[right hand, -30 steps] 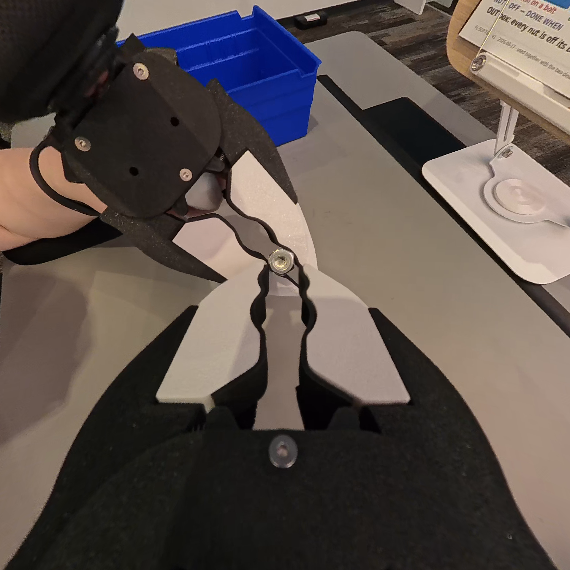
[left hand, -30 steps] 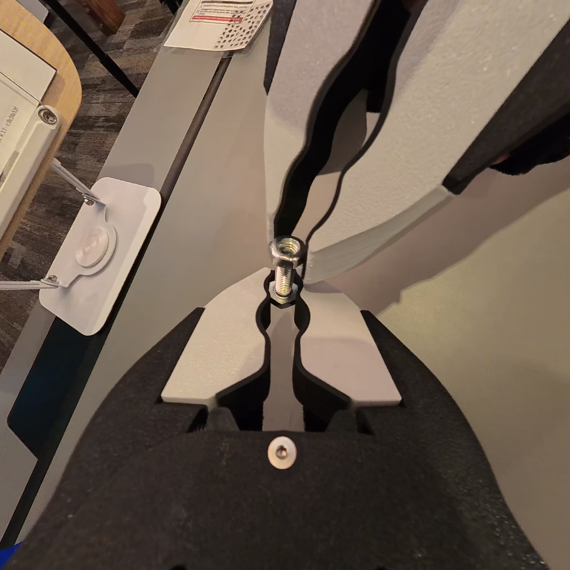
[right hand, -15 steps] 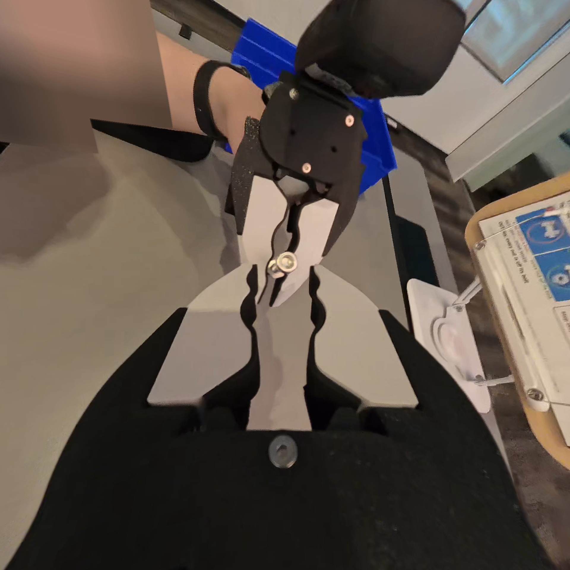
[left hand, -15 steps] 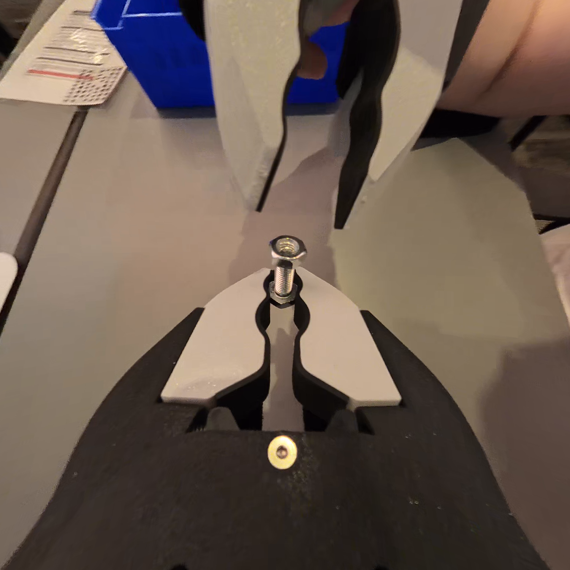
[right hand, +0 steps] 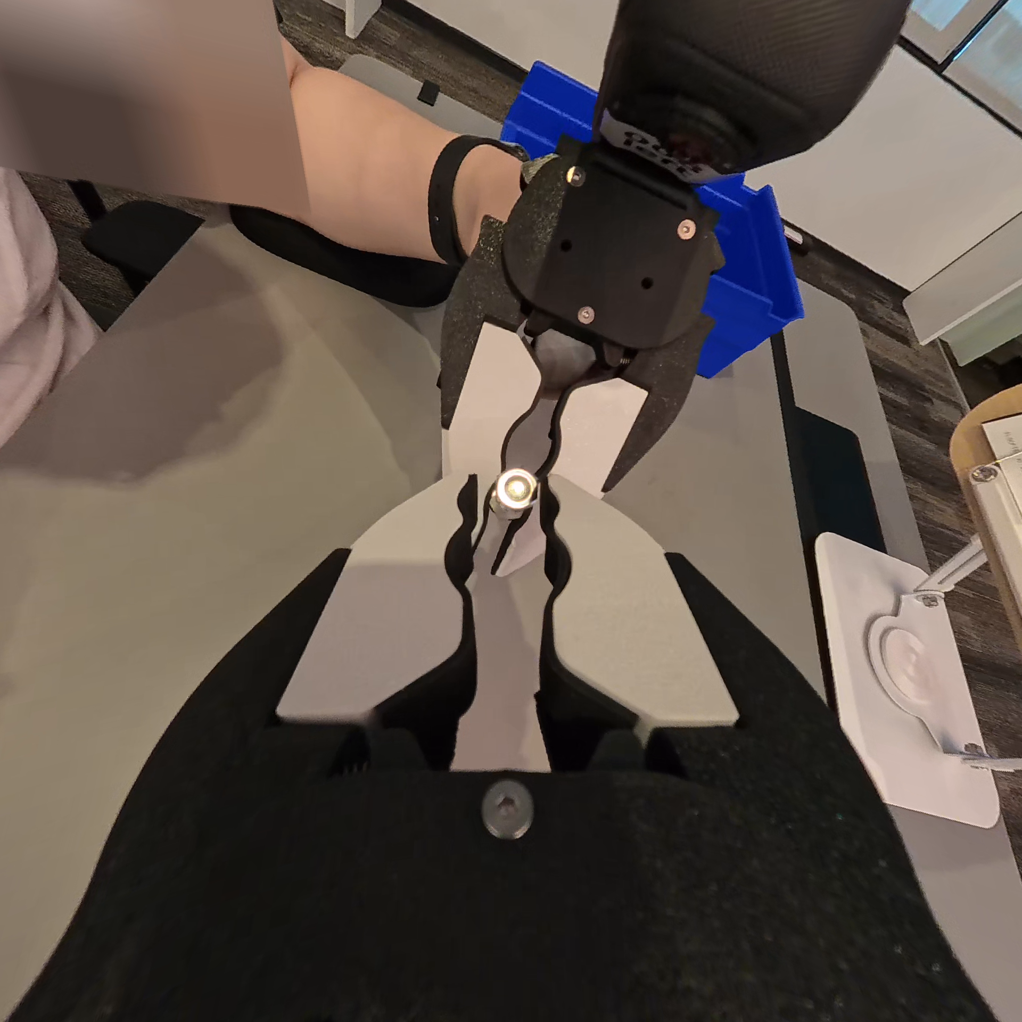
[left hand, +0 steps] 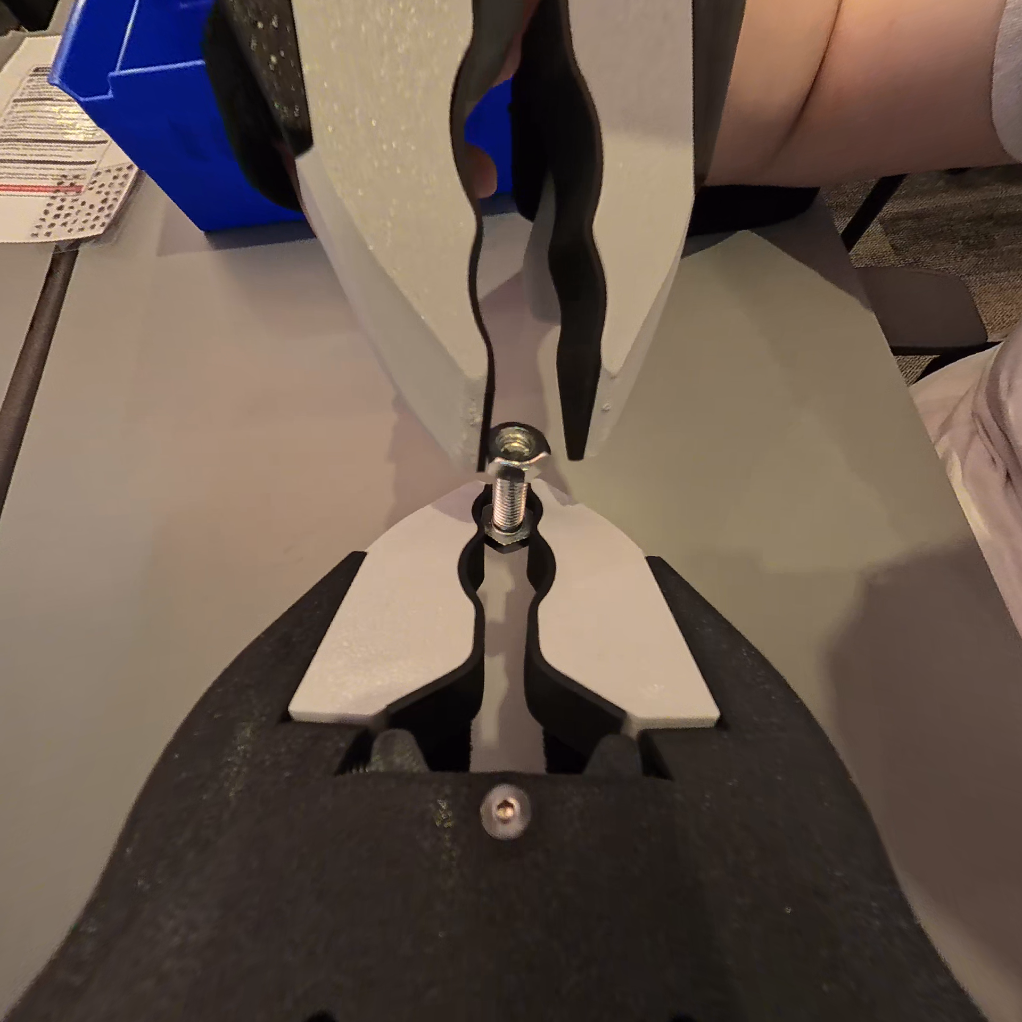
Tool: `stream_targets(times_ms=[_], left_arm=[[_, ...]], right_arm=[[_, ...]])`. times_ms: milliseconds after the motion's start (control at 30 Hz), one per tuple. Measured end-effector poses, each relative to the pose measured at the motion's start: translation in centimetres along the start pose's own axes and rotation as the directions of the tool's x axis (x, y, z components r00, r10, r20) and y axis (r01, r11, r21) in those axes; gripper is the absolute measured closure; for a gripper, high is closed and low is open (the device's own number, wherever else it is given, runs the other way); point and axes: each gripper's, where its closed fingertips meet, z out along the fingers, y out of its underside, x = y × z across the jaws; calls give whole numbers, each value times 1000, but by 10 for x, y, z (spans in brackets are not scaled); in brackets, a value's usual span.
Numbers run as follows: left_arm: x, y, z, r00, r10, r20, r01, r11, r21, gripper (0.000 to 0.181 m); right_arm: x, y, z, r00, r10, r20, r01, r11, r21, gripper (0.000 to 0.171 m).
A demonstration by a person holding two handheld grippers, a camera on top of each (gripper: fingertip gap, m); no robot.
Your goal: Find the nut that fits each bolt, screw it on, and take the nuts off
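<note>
In the left wrist view we see our left gripper clenched on the hex head of a silver threaded steel bolt, which points away from the camera with a bright hex nut at its far end. Our right gripper comes in from opposite, its tips spread to either side of that nut; we cannot tell whether they touch it. The right wrist view shows the nut end-on between our released right gripper, plus a white stand base near the grey counter edge at right. A blue plastic bin sits at the far side; the counter around the bolt lies open
</note>
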Motion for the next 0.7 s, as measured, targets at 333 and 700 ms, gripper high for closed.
stream_targets(times_ms=[333,700], left_arm=[[-3,-1,0,1000,4,26,-4,1000,-4,172],[-36,1,-9,965,-33,261,44,998,-36,172]], right_arm=[[4,0,-1,999,39,-8,-39,999,5,157],[30,2,0,971,203,-129,-204,979,8,157]])
